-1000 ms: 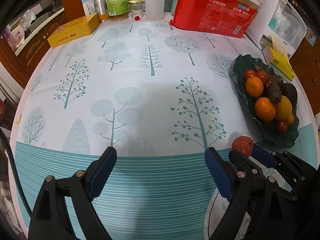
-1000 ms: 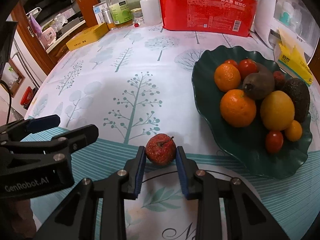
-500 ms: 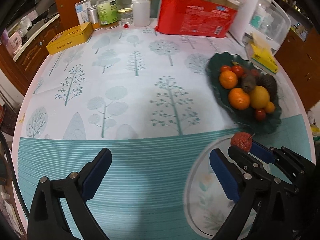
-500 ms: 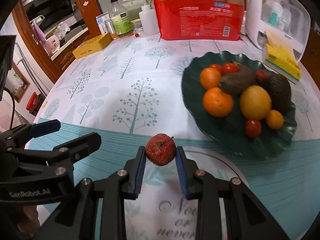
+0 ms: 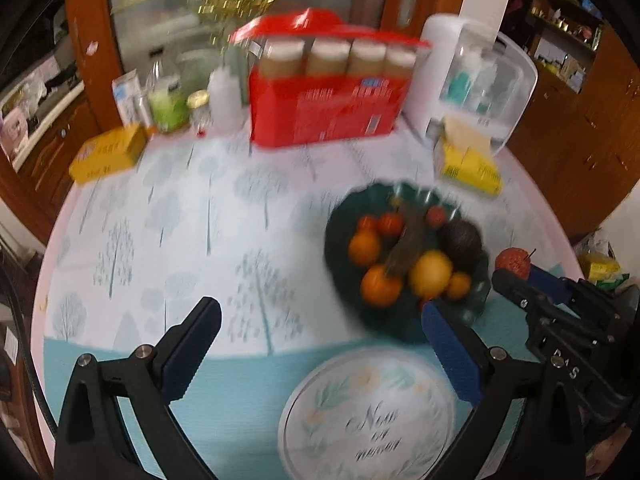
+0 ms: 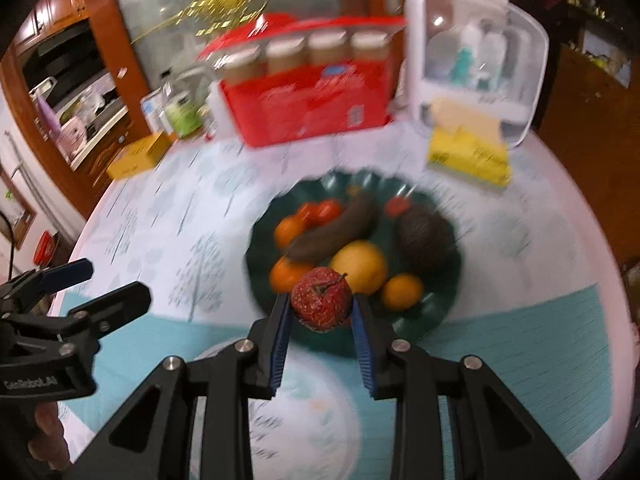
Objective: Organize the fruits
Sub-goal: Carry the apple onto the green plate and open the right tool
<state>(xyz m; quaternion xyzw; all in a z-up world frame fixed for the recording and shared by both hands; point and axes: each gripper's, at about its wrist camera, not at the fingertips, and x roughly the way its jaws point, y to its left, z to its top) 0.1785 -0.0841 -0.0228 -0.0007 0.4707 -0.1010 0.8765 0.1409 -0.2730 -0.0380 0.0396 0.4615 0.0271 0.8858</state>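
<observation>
The right claw (image 6: 320,312) is clamped on a small round red fruit with a rough skin and a thin stalk (image 6: 321,304), held in the air above the surface. Just beyond it lies a dark green scalloped dish (image 6: 448,308) of oranges, tomatoes and an avocado. The left claw (image 5: 316,344) stands wide apart with nothing between its blue pads, to the left of the right claw.
</observation>
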